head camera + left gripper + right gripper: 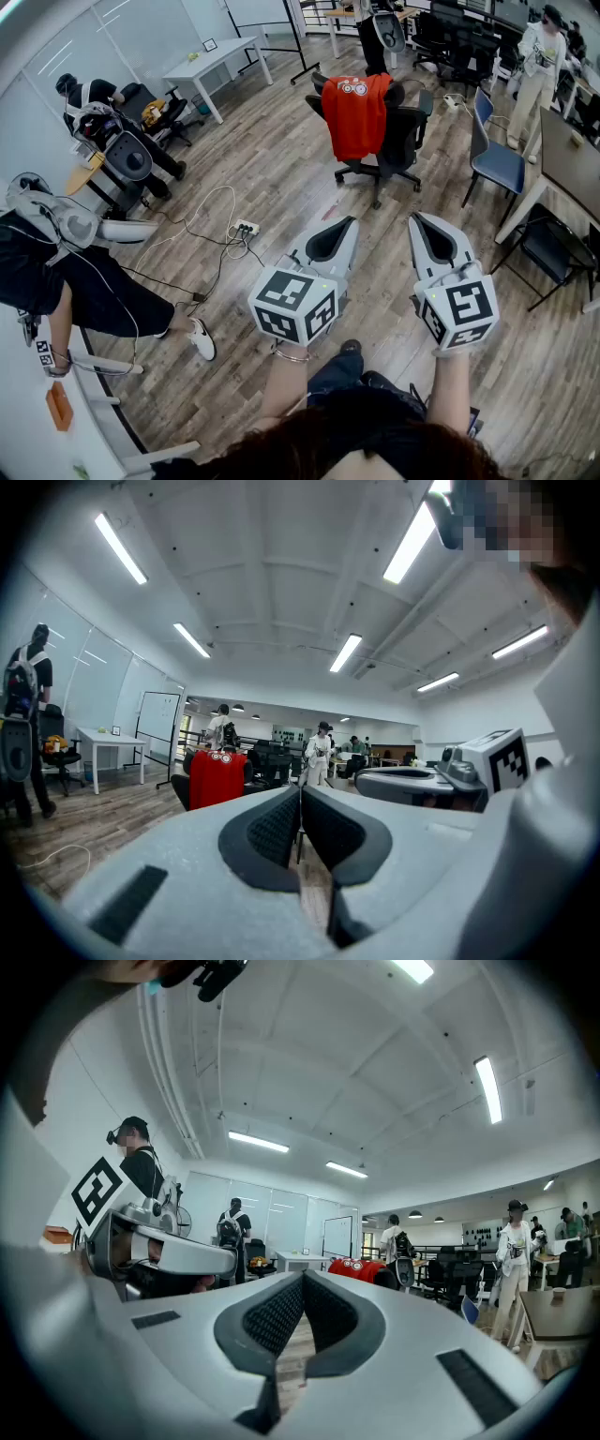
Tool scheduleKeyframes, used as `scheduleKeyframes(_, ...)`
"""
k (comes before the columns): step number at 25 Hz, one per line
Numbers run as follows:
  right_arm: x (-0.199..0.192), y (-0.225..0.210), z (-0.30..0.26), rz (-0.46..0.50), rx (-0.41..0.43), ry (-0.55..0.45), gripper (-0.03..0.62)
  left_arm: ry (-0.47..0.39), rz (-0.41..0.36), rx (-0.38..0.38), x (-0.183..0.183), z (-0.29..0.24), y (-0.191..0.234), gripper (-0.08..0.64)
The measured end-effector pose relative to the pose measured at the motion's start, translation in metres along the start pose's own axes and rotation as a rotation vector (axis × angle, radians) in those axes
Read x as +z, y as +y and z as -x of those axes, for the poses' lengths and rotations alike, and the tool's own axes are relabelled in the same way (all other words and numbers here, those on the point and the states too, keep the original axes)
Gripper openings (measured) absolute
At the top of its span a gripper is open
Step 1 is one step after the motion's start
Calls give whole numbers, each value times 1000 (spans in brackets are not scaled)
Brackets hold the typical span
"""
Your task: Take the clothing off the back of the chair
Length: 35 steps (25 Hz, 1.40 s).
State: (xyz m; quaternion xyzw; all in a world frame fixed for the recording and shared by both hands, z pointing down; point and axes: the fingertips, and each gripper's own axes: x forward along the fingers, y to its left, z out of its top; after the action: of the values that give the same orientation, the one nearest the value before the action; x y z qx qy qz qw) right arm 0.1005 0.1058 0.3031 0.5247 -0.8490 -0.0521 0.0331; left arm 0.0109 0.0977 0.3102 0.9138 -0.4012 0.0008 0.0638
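Note:
A red garment (356, 114) with a white print hangs over the back of a black office chair (401, 133) in the middle of the room. It also shows far off as the red garment (217, 777) in the left gripper view and as a small red garment (357, 1267) in the right gripper view. My left gripper (351, 223) and right gripper (415, 219) are held side by side, level, a good way short of the chair. Both are shut with nothing between the jaws.
A blue chair (495, 159) stands right of the black one beside a dark desk (569, 155). A power strip with cables (244, 228) lies on the wood floor at left. Seated people (66, 272) are along the left wall, a white table (214, 64) stands behind, and a person (536, 58) stands at far right.

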Motion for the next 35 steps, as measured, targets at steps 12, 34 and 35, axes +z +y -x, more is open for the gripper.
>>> scheduleKeyframes(12, 2, 4, -45, -25, 0, -4, -11, -6, 7, -32, 8, -18, 42, 18)
scheduleKeyframes(34, 5, -14, -121, -66, -109, -37, -11, -29, 24, -100, 16, -60, 123, 18)
scheduleKeyframes(35, 5, -15, -124, -68, -111, -40, -11, -30, 26, -103, 17, -62, 125, 18)
